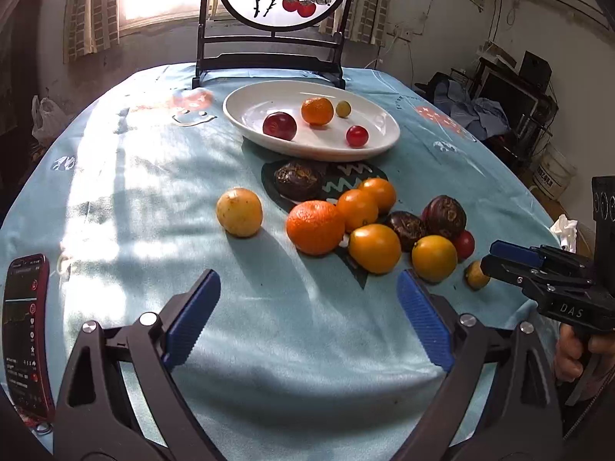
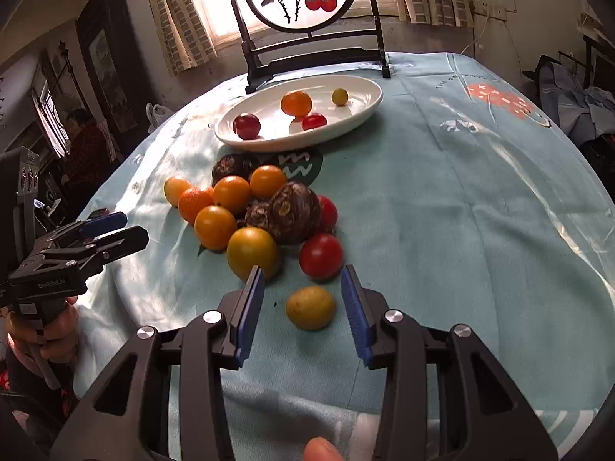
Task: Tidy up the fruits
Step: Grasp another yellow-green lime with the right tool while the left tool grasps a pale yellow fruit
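— Yellow-brown and small, the little fruit [image 2: 310, 307] is lying on the tabletop [image 2: 480, 230] low in the centre of the right wrist view, just ahead of the right claw [image 2: 301, 307] and slightly past its blue pads [image 2: 250, 307].

— Is that claw gripping it?

— No. Its jaws are standing part-way apart, with the fruit sitting in line with the gap and bare cloth showing on both sides, so the claw is released and holding nothing.

— And the other claw?

— The left claw [image 1: 307, 315] is standing wide and empty at the bottom of its own view. The pale yellow fruit [image 1: 239, 212] and the big orange [image 1: 315, 226] are lying well above it in the frame, so it is farther from anything.

— Which hand is nearer, then?

— The right one, by some way. The small fruit looks nearly round, so no turning of the wrist seems needed; a short push forward would probably bring the pads around it.

— Where is it all going?

— Probably the white plate [image 2: 357, 115] in the upper centre, already holding four fruits, beyond the heap [image 2: 269, 207].
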`<state>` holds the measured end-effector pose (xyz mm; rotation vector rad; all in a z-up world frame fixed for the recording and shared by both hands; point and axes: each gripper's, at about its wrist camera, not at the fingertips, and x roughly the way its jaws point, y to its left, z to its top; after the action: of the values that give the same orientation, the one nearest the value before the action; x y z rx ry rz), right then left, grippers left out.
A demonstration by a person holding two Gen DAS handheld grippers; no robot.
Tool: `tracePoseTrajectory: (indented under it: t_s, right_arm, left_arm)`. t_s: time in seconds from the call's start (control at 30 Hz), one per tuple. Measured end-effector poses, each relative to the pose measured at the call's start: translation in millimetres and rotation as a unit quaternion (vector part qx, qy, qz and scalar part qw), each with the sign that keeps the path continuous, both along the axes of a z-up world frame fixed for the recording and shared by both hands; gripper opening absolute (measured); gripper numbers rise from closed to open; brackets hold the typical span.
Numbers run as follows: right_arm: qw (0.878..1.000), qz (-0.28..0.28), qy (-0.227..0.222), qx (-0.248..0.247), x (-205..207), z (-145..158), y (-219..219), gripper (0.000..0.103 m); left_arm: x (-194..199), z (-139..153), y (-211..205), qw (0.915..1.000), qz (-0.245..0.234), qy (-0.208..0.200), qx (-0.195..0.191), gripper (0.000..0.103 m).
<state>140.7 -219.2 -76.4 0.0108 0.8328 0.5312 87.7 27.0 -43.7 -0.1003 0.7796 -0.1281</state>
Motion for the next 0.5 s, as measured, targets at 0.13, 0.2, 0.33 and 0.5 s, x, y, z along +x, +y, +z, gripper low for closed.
tracePoseTrajectory:
  t_s: [0.13, 0.2, 0.33, 0.5]
  right_arm:
    - [1.0, -0.003, 0.002, -0.016, -3.6, -8.8, 4.1, 0.042]
    - [1.0, -0.003, 0.0, -0.02, -3.5, -9.5, 5.7, 0.042]
    - [1.0, -0.007, 0.007, -0.02, -1.7, -12.5, 4.4, 0.042]
    - [1.0, -0.003, 0.011, -0.025, -2.4, -14.2, 6.5, 0.042]
  left_arm:
    - [-1.9, -6.8, 3.0, 0.9999, -0.007, 0.013, -0.01, 0.095]
    - [-1.8, -7.3, 7.3, 0.9996, -0.003, 0.015, -0.022, 0.095]
    - [-1.3, -8.8, 12.0, 0.999, -0.004, 0.018, -0.04, 0.095]
    - [0.5, -10.0, 8.1, 0.9991, -0.008, 0.024, -0.034, 0.095]
